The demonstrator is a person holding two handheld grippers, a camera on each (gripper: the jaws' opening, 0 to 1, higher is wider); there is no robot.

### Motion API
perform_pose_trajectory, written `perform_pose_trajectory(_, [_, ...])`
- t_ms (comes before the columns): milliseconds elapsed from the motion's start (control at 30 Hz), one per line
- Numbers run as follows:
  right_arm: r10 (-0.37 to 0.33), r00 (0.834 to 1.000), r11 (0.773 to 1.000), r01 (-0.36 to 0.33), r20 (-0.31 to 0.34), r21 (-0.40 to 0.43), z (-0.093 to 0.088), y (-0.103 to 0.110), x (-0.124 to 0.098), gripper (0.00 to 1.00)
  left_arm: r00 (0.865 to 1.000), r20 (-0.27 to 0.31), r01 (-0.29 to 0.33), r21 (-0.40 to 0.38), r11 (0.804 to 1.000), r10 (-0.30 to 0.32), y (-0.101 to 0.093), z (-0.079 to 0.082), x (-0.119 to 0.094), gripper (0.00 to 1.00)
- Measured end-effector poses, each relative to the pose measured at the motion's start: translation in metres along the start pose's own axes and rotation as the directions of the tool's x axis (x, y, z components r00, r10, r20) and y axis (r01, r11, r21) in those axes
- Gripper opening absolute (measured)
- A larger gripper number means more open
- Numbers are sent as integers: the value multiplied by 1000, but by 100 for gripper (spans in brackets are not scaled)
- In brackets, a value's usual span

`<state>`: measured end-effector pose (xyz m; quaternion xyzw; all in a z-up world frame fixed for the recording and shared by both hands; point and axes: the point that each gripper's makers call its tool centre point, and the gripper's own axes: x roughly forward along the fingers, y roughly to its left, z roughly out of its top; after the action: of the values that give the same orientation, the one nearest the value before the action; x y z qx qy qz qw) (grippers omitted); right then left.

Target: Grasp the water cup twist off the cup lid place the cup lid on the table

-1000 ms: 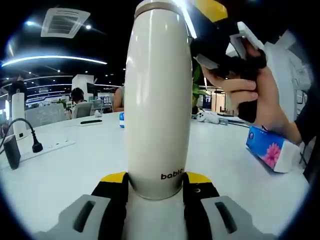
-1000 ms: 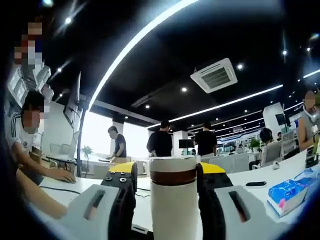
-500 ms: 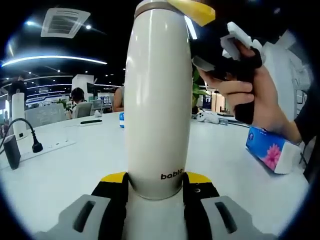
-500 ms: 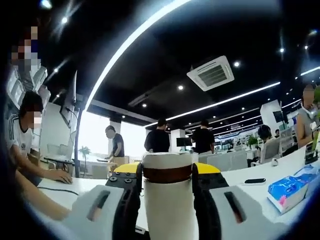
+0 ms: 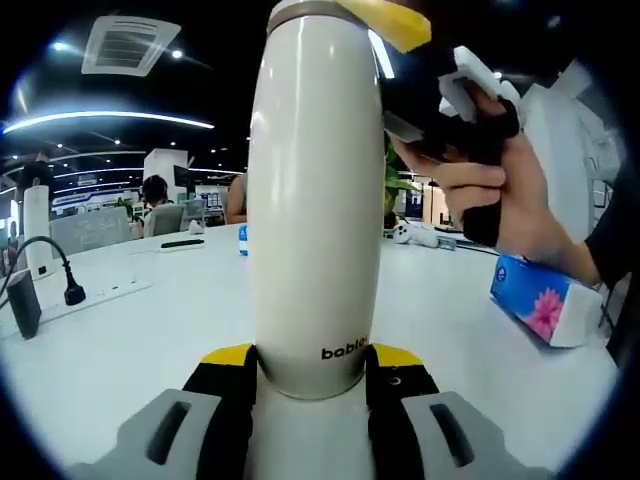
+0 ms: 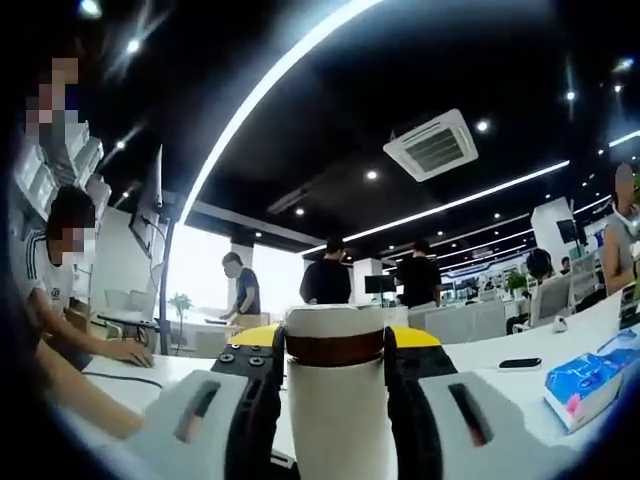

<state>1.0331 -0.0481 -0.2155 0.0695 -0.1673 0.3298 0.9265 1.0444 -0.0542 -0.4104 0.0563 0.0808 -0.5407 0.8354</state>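
A tall cream water cup (image 5: 315, 200) stands upright on the white table (image 5: 150, 330). My left gripper (image 5: 315, 360) is shut on its base, with the yellow-tipped black jaws pressed against both sides. At the cup's top, a hand holds my right gripper (image 5: 395, 25), its yellow jaw tip against the brown band. In the right gripper view the white lid with its brown band (image 6: 335, 335) sits between the jaws of my right gripper (image 6: 335, 345), which is shut on it. The cup body (image 6: 335, 425) continues below.
A blue tissue pack (image 5: 540, 300) lies on the table to the right, also seen as the tissue pack (image 6: 590, 385). A power strip with a black plug (image 5: 75, 290) is at the left. A dark phone (image 6: 520, 364) lies further off. A person (image 6: 60, 290) sits at a desk.
The right gripper's jaws have come together onto the lid. Since then the right gripper view's background has shifted slightly. The left gripper and cup have stayed still.
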Motion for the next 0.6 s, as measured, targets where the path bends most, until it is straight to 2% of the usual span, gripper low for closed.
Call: perform_pose_trajectory(600, [139, 990, 988, -141, 24, 62, 1, -2, -1, 42, 1000, 0, 3, 1, 1000, -3, 0, 0, 0, 45])
